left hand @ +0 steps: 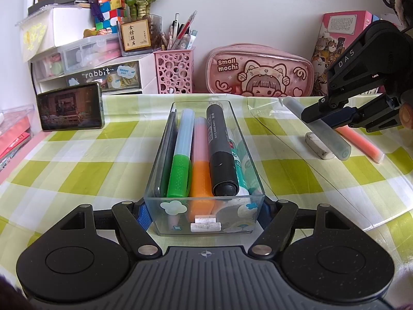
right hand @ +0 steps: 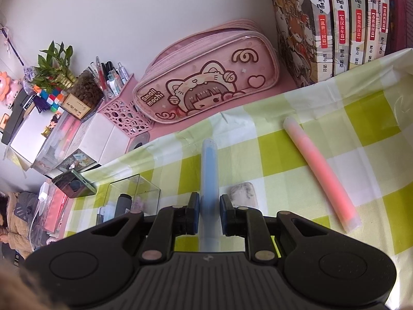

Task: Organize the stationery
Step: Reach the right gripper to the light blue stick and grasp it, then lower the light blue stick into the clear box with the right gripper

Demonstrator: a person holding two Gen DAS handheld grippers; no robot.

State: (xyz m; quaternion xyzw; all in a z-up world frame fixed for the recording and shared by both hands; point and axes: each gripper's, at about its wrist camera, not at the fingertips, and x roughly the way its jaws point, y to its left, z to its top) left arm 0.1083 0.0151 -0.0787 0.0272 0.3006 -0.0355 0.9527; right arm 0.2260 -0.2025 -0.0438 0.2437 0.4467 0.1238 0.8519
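Note:
A clear plastic box (left hand: 155, 160) stands on the checked cloth, holding a green-capped marker (left hand: 179, 175), an orange-capped one (left hand: 200, 178), a black whiteboard marker (left hand: 222, 155) and other pens. My left gripper (left hand: 204, 214) is shut on the box's near end, one pad on each side wall. To the right, my right gripper (left hand: 330, 120) (right hand: 209, 206) is shut on a pale blue highlighter (left hand: 335, 142) (right hand: 209, 165), which lies lengthwise between the pads. Beside it on the cloth are a white eraser (left hand: 318, 146) (right hand: 242, 193) and a pink highlighter (left hand: 361, 142) (right hand: 320, 170).
Along the back wall stand a pink pencil case (left hand: 260, 69), a pink pen holder (left hand: 174, 72) full of pens, storage drawers (left hand: 103, 75) and a row of books (right hand: 335, 25). A phone (left hand: 71, 107) leans at the left. The table edge runs behind the cloth.

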